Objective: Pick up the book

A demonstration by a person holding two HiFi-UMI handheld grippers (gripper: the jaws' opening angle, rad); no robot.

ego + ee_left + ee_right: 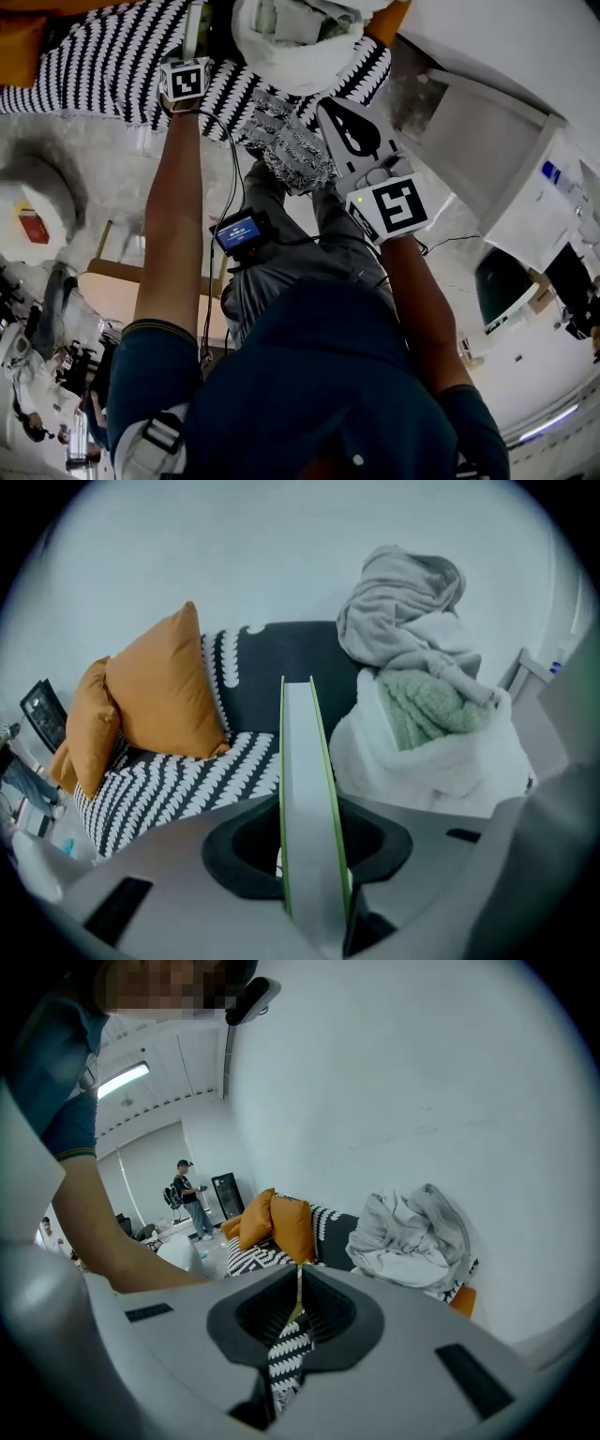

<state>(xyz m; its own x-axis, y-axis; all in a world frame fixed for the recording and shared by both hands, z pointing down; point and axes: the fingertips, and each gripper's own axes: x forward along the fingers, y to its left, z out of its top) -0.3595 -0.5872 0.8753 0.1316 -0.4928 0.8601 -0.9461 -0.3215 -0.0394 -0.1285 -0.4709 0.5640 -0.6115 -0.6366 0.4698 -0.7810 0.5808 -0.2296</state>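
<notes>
The book [307, 789], thin and white with green edges, stands edge-on between the jaws of my left gripper [309, 801], which is shut on it. It hangs above the black-and-white patterned sofa seat [187, 775]. In the head view the left gripper [192, 47] reaches out over the patterned sofa cover [94, 61], and the book [193, 28] shows as a narrow strip beyond the marker cube. My right gripper [330, 111] hovers nearer the sofa's front, jaws together and holding nothing. In the right gripper view its tips [299, 1269] meet in front of the sofa.
Two orange cushions [159, 691] lean at the sofa's left end. A heap of grey and white blankets [422, 677] fills its right end. White furniture [487, 141] stands to the right. A person [187, 1194] stands far off in the room.
</notes>
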